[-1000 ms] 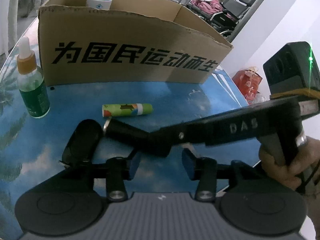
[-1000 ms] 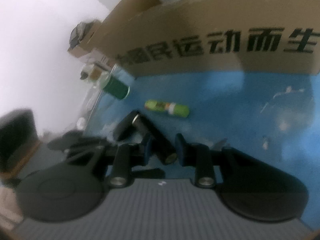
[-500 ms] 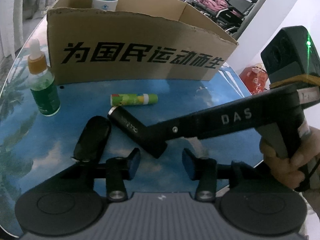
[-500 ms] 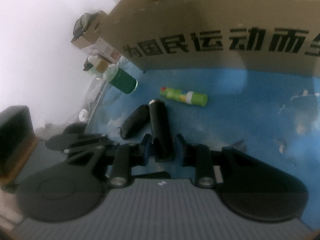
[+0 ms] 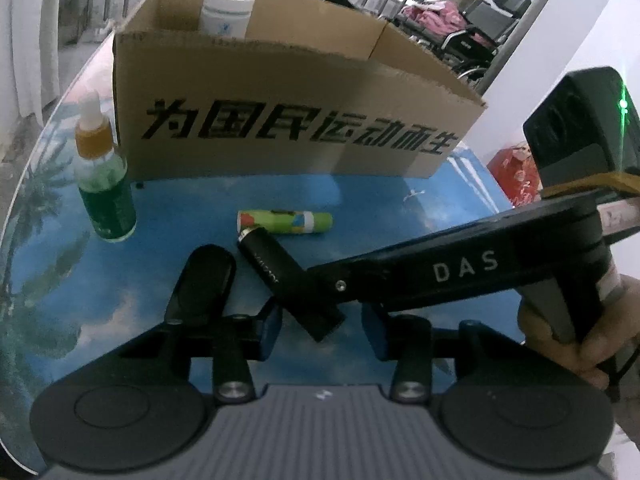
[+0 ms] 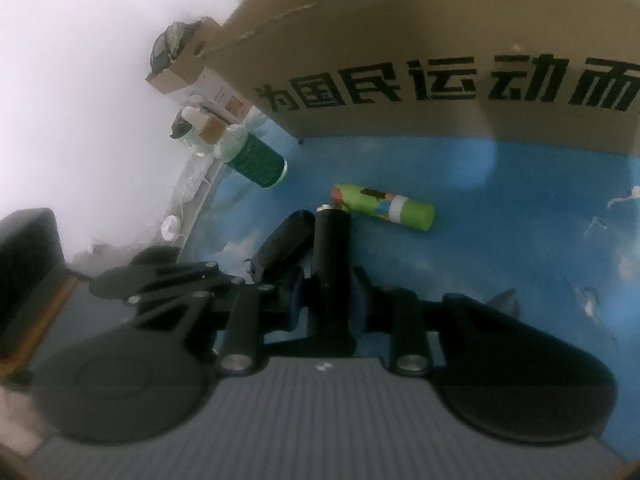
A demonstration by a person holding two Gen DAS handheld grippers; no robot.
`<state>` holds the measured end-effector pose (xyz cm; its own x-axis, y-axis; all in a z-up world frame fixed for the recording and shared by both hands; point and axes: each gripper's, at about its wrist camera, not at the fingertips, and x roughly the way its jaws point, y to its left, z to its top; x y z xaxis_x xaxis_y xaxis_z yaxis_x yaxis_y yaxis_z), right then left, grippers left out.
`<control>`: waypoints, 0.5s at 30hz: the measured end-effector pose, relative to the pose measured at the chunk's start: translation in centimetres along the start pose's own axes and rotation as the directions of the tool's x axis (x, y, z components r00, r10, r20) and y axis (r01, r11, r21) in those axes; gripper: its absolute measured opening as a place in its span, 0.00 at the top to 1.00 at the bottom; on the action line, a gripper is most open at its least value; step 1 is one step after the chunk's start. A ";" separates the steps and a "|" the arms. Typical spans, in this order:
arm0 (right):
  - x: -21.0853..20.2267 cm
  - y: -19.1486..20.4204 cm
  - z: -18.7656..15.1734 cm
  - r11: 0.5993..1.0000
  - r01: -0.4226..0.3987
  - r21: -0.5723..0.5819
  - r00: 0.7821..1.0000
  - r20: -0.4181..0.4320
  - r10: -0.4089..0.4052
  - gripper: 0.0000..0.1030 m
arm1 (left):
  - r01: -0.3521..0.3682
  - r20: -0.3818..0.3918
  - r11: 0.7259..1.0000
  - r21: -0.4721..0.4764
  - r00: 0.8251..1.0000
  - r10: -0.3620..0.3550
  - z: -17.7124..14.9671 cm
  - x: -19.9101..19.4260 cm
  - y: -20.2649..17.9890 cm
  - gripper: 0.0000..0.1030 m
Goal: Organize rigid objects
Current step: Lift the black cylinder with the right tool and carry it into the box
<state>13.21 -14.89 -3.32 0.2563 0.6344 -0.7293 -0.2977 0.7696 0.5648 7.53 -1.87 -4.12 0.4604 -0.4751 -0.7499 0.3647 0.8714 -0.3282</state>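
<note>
Right gripper (image 6: 325,298) clamped on black cylinder (image 6: 330,256), near centre of blue table (image 5: 400,216), cylinder's tip beside green tube (image 6: 382,206). Left gripper (image 5: 320,330) jaws apart, just closing, nothing between pads. Cardboard box (image 5: 280,128) at far side. Risk: short grip at cylinder's near end, so it may pivot, knocking tube or black case (image 5: 204,280)
</note>
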 end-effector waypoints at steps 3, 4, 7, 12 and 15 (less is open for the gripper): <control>-0.8 0.5 -0.1 1.000 -0.007 -0.005 1.000 0.025 0.008 0.76 | 0.005 0.030 1.000 0.007 1.000 -0.005 0.3 -1.1 -0.4 0.57; -1.2 0.8 -0.1 1.000 -0.007 -0.008 0.999 0.037 0.007 0.76 | 0.005 0.044 1.000 0.014 0.999 -0.005 0.5 -1.5 -0.6 0.57; -2.9 1.8 0.0 1.000 0.000 -0.030 0.996 0.086 0.002 0.76 | -0.001 0.093 0.999 0.048 0.996 -0.004 1.4 -3.0 -1.6 0.57; -6.7 3.5 1.1 0.998 0.017 -0.067 0.982 0.188 -0.004 0.76 | 0.001 0.187 0.996 0.093 0.982 -0.018 3.9 -5.5 -3.2 0.57; -8.7 4.1 2.7 0.996 0.035 -0.087 0.968 0.252 -0.012 0.76 | -0.016 0.233 0.993 0.120 0.972 -0.013 6.5 -6.3 -4.1 0.57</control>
<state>12.22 -17.02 6.39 0.4831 0.6230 -0.6152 -0.3677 0.7820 0.5032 8.44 -3.26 5.67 0.6317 -0.5015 -0.5912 0.4516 0.8579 -0.2453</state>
